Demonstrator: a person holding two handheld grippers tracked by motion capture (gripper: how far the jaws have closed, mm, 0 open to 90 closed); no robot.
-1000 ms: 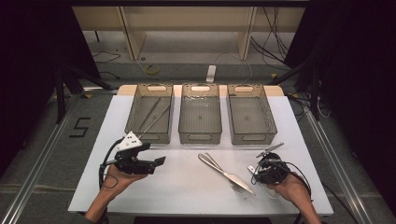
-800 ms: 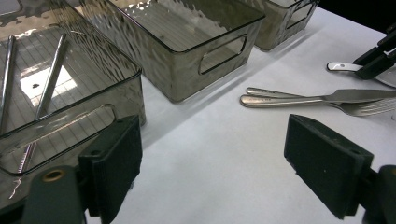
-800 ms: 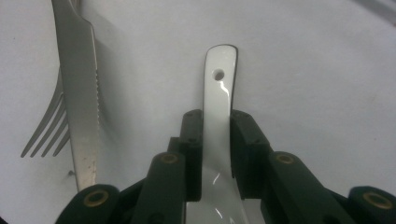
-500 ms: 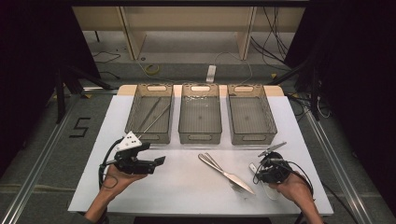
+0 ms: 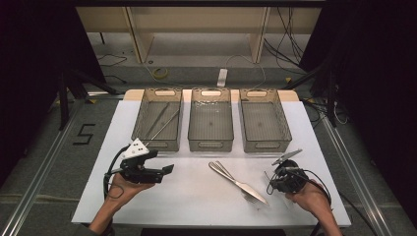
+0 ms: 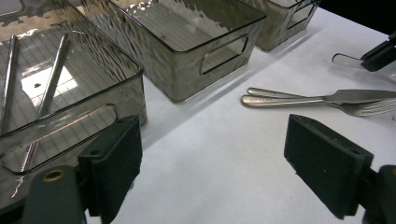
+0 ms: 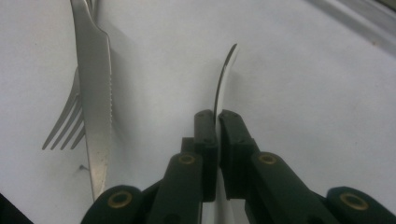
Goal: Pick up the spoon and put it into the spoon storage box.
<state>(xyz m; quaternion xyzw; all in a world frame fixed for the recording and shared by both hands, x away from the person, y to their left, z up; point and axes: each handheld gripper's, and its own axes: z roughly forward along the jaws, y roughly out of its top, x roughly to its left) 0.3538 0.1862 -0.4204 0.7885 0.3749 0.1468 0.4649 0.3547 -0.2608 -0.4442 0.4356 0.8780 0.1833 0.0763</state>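
Left bin (image 5: 157, 120): two metal utensils | other two bins: bare | my right gripper (image 7: 216, 122) just pinched the spoon (image 7: 224, 79), 3 o'clock of knife (image 7: 95, 88) and fork (image 7: 65, 123) | left gripper (image 6: 212, 163) wide, holding nothing.

Overhead camera, two close jaw-mounted views

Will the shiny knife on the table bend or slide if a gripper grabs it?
The knife looks like solid metal, so it probably stays stiff. Its polished surface may slip between pads. It lies flat across a fork, so lifting or pushing it could nudge that too.
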